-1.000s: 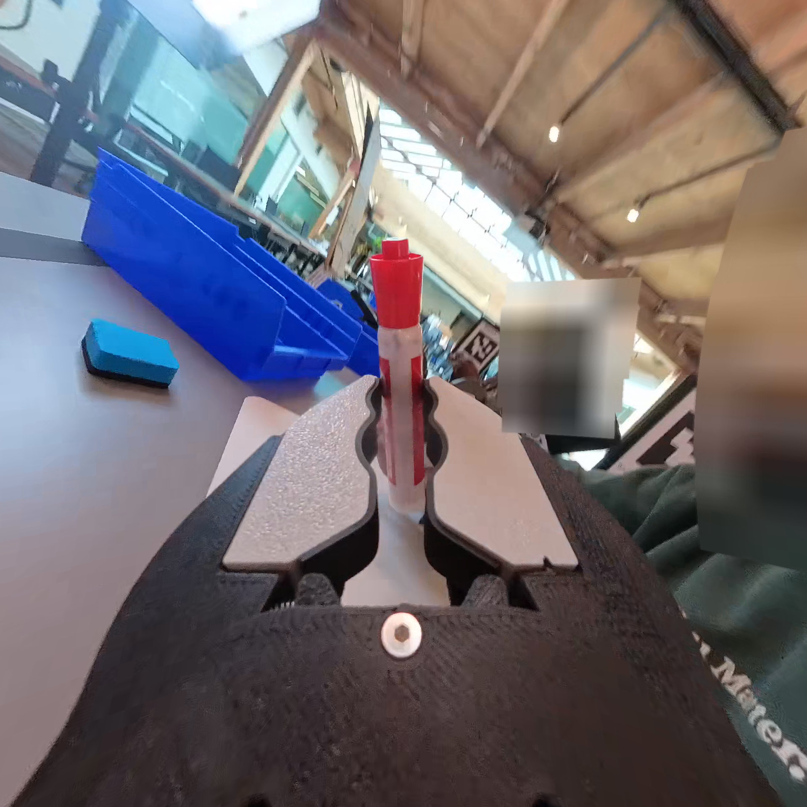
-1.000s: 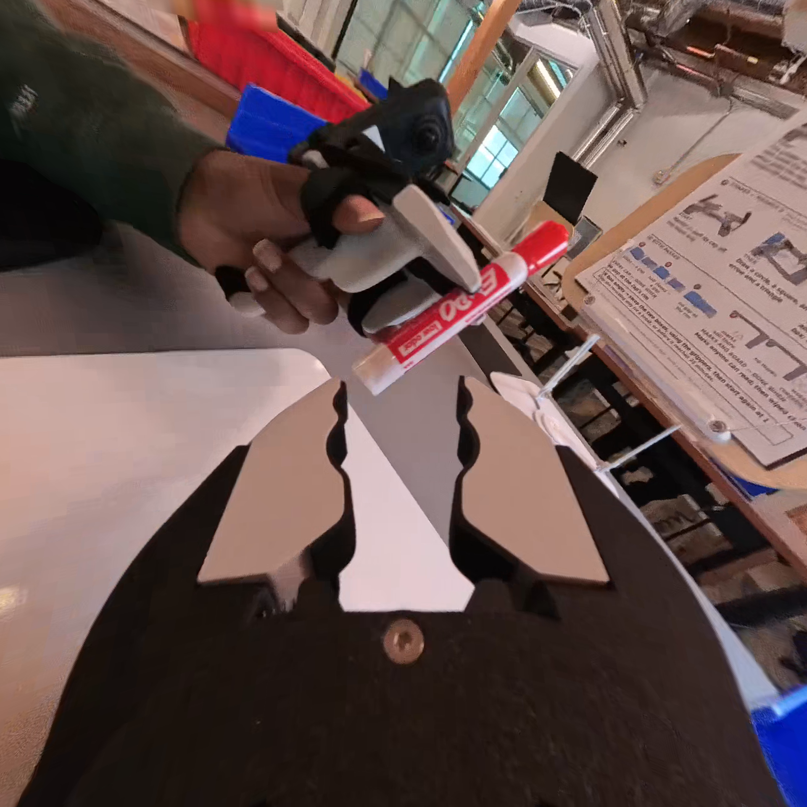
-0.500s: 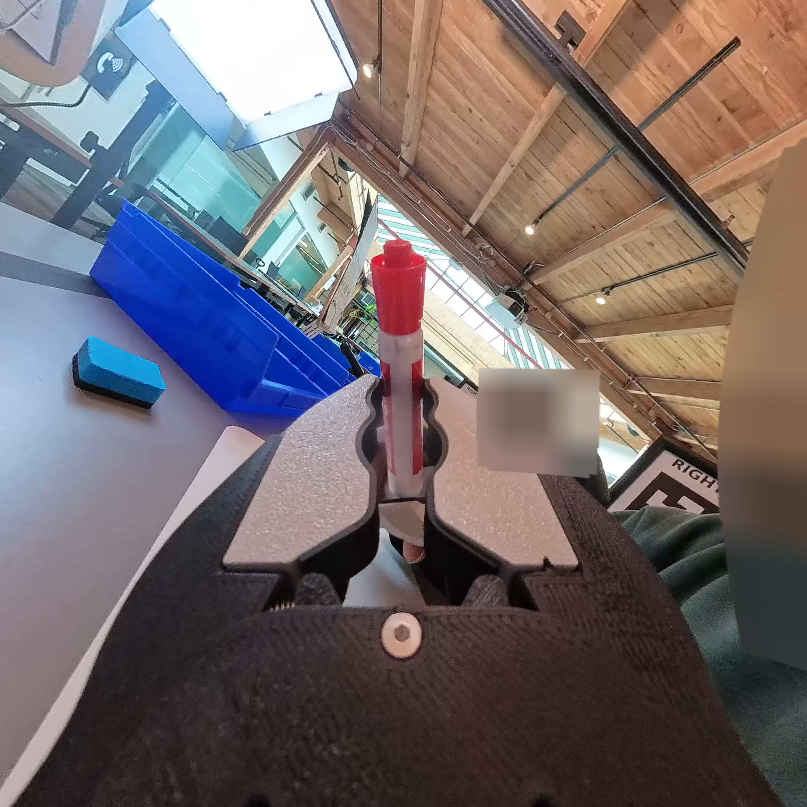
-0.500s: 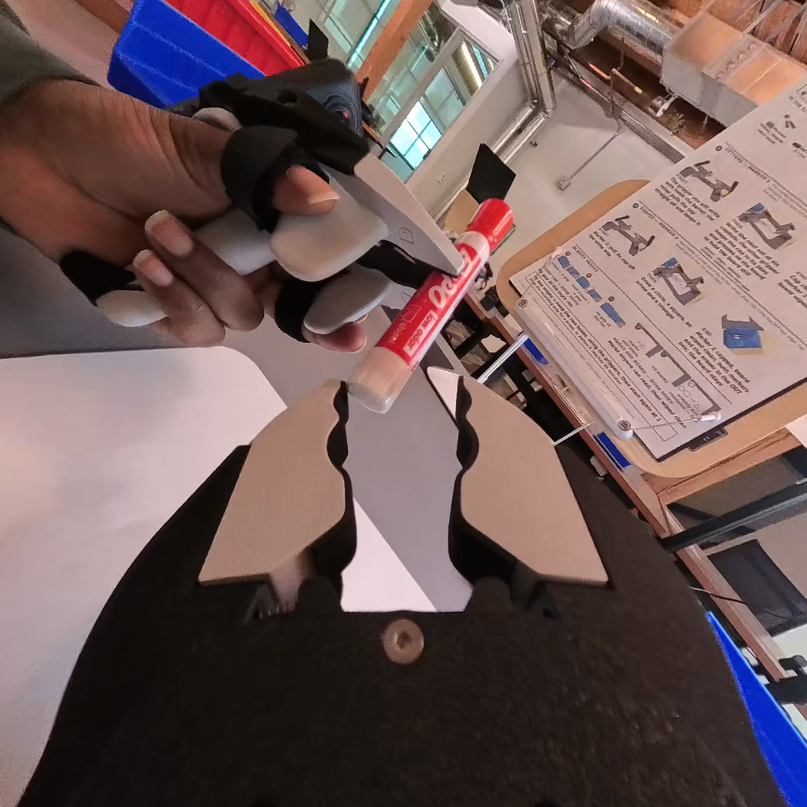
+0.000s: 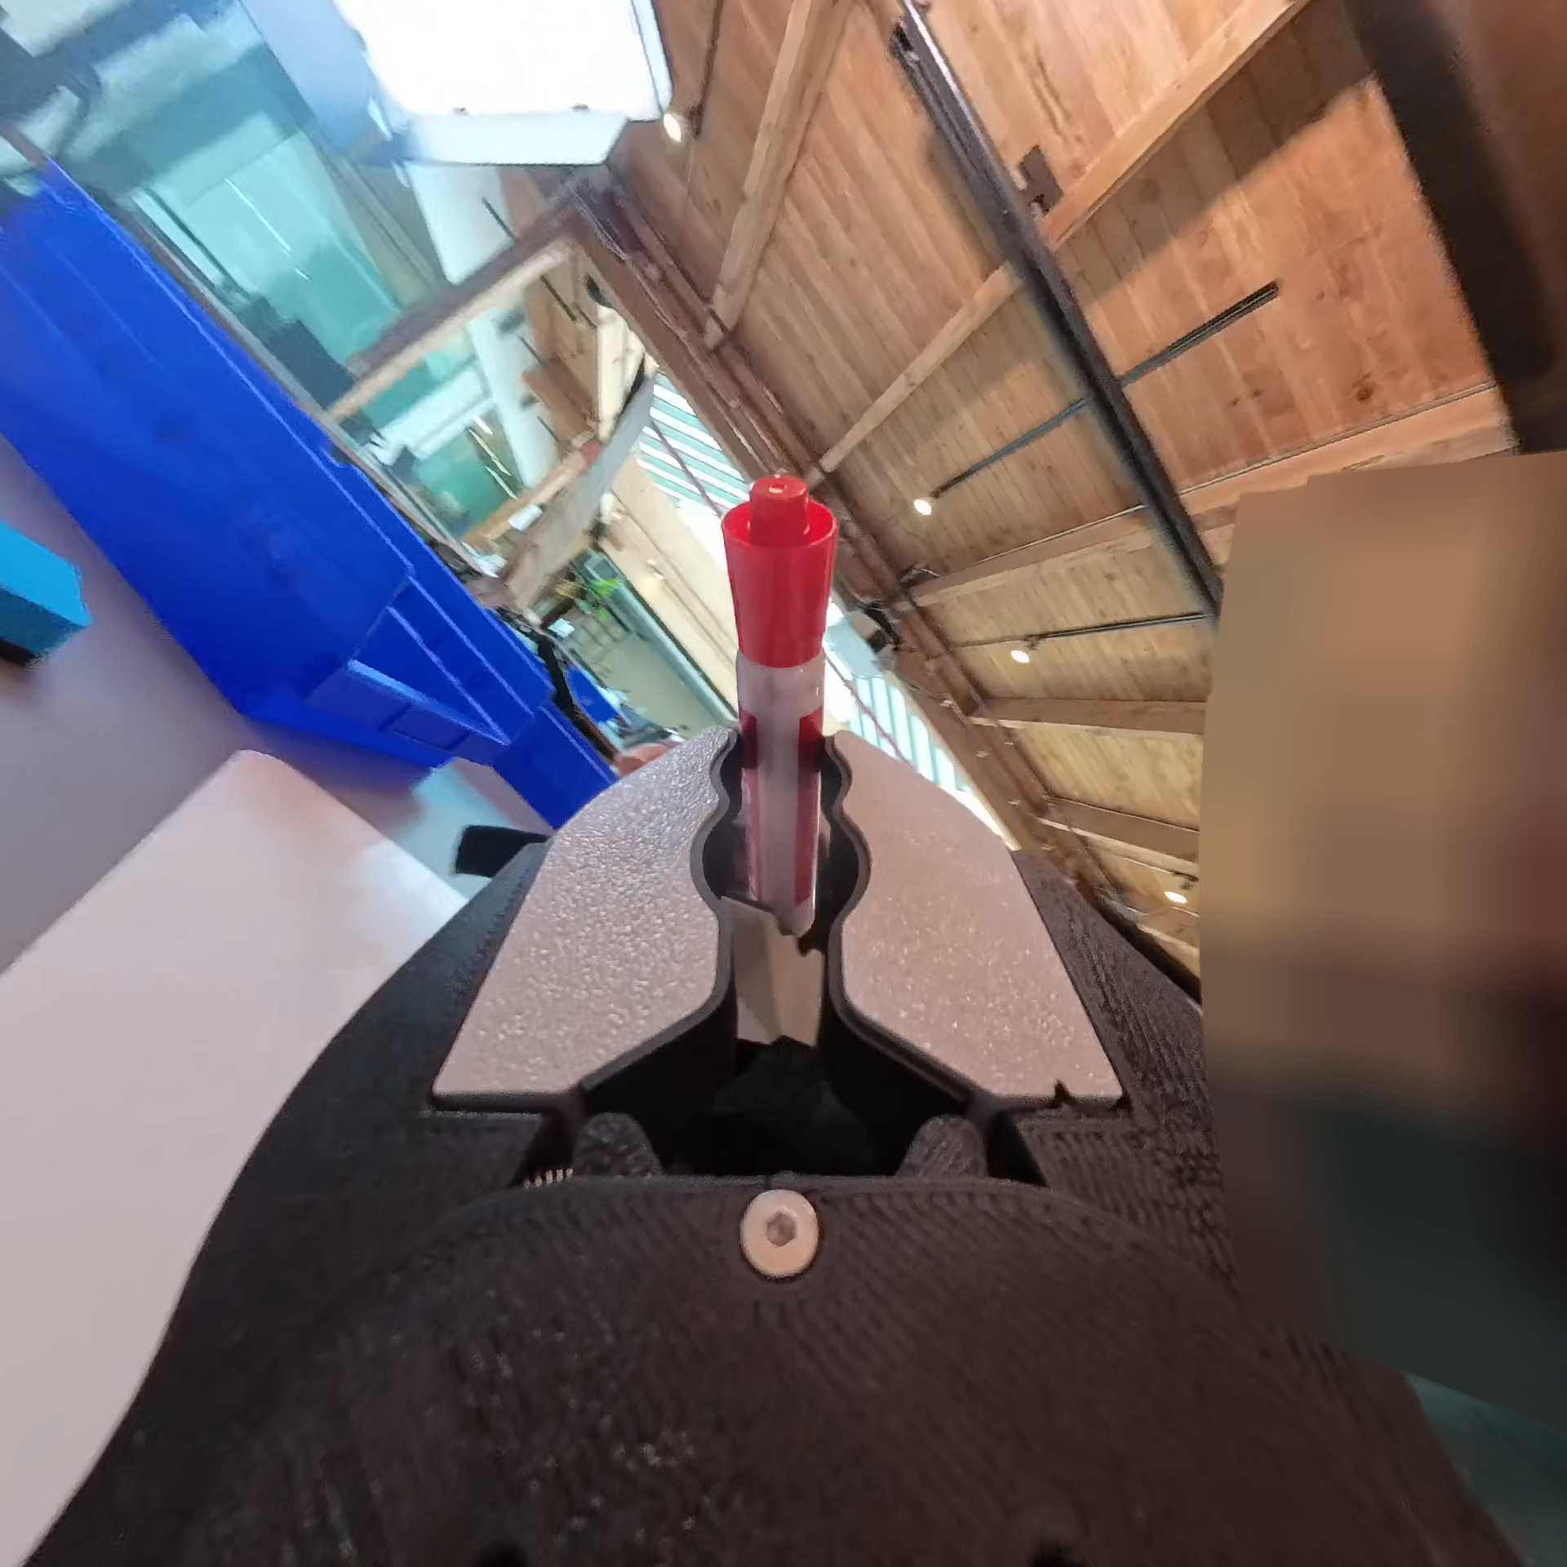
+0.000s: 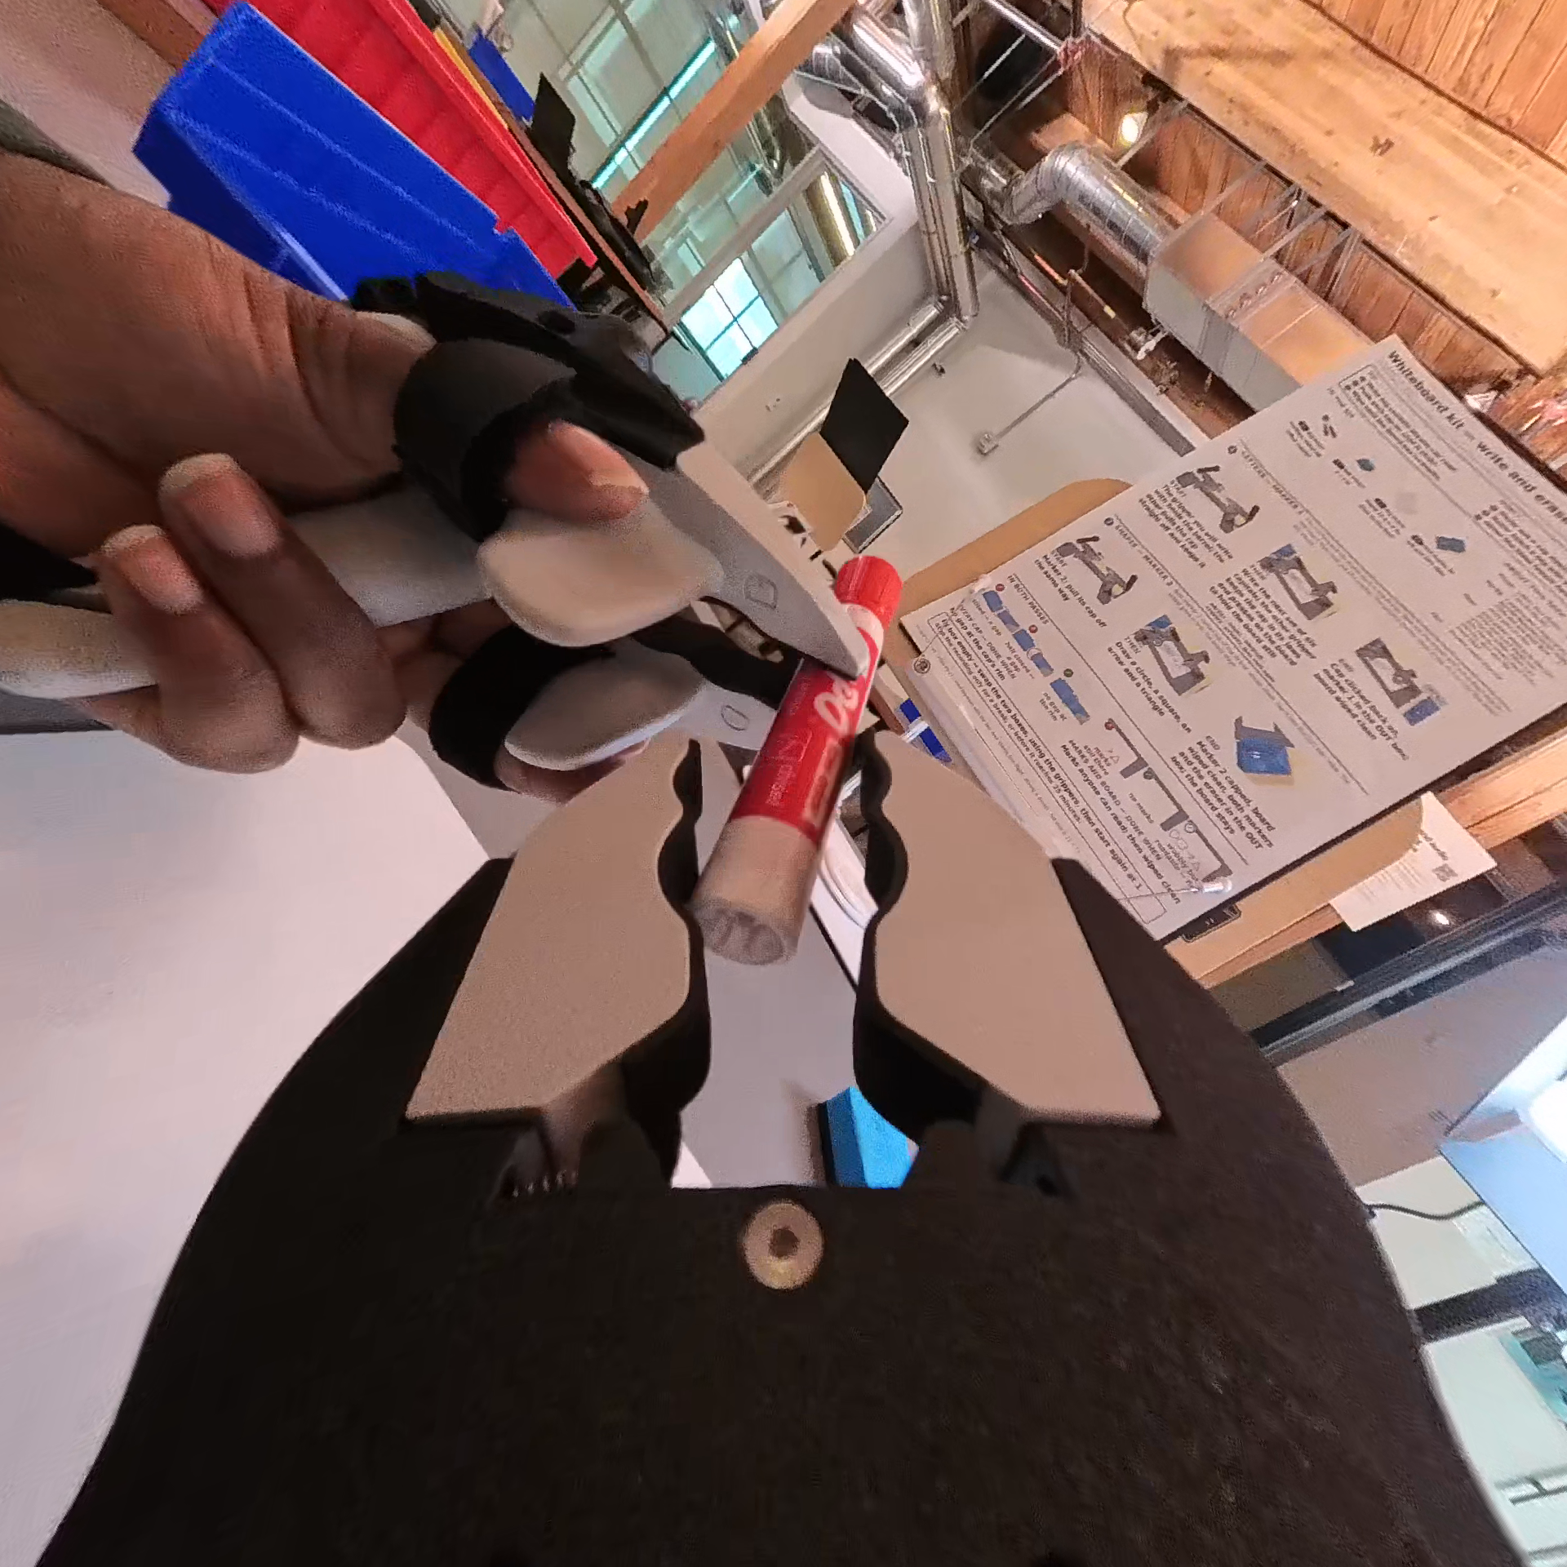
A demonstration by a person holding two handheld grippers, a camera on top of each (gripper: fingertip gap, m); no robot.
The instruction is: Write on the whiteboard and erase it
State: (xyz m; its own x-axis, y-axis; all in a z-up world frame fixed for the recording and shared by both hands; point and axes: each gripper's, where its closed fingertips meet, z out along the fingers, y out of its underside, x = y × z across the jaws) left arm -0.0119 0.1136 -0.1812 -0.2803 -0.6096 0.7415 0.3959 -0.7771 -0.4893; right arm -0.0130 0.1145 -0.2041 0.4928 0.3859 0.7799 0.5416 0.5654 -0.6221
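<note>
Right wrist view, centre frame: the left gripper [image 6: 814, 678] pinches a red-capped, white-barrelled whiteboard marker [image 6: 793, 780] mid-barrel, its butt end between the right gripper [image 6: 780, 856]'s spread, empty fingers. Light, stiff and smooth-sided, it probably wants a square grip on the bare barrel, away from the red cap [image 5: 778, 585].

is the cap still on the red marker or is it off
On. The red cap sits on the marker end past the left gripper fingertips; no bare tip shows in either view.
</note>
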